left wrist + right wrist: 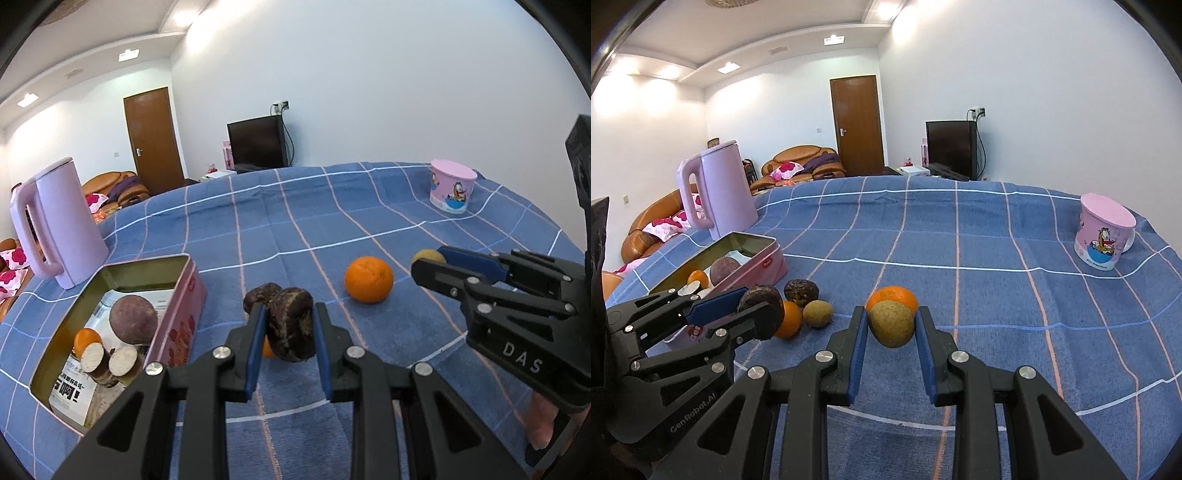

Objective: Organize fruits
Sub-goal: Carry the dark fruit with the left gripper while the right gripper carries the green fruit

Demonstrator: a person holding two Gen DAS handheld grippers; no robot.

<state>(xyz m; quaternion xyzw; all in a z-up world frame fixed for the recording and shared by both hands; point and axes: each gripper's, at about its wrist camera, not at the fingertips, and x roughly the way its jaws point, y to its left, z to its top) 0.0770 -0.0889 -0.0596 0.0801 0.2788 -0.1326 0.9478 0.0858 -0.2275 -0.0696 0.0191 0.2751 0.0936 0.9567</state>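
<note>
While each hand-held gripper [290,325] clamps fruit, tin [184,291] waits

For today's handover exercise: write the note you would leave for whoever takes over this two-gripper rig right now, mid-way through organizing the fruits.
Left gripper: shut on a dark wrinkled fruit, lifted beside the pink tin.
Right gripper: shut on a yellow-green fruit, held above the cloth.
Done: the tin already holds a round purple fruit, a small orange and two cut pieces.
Left on the blue checked cloth: a large orange, another dark fruit, a second orange and a small green-brown fruit.
Next, probably: put both held fruits in the tin, then collect the rest.
</note>
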